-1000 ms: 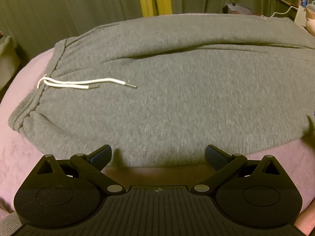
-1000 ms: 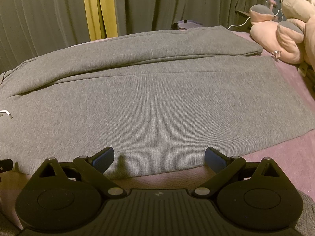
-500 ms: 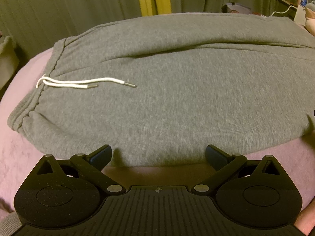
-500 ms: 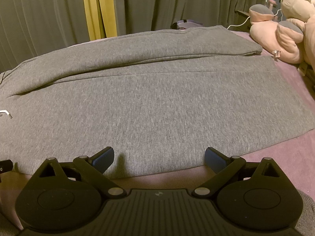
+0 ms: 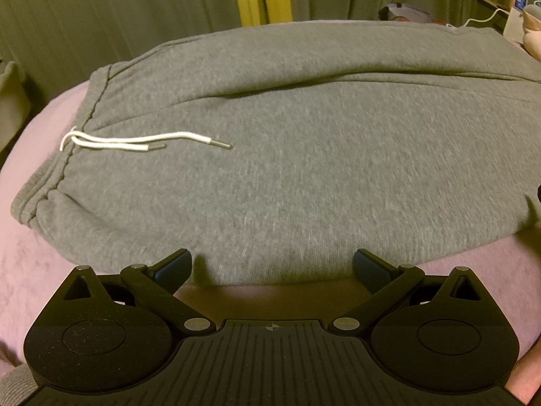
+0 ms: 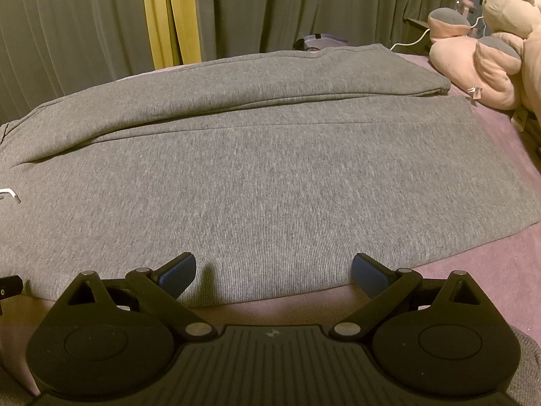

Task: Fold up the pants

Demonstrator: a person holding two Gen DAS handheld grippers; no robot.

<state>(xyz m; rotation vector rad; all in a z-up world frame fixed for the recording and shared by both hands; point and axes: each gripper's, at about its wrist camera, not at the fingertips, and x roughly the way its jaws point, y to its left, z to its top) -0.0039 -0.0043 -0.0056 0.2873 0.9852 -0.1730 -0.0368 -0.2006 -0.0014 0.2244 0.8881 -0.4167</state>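
Grey sweatpants (image 5: 304, 155) lie flat on a pink bedspread (image 5: 33, 142), waistband at the left with a white drawstring (image 5: 135, 142) resting on the fabric. The two legs run to the right, the far leg overlapping the near one (image 6: 270, 176). My left gripper (image 5: 272, 267) hovers open at the near edge of the hip area, nothing between its fingers. My right gripper (image 6: 274, 270) is open too, at the near edge of the leg part, holding nothing. The far cuff (image 6: 436, 84) ends close to a plush toy.
A pink plush toy (image 6: 490, 61) lies at the right end of the bed. Grey-green curtains with a yellow strip (image 6: 169, 17) hang behind the bed. A white cable (image 6: 412, 39) and small bottles sit on a shelf at the back right.
Both grippers have crept slightly; the pants lie as before, and both grippers stay open.
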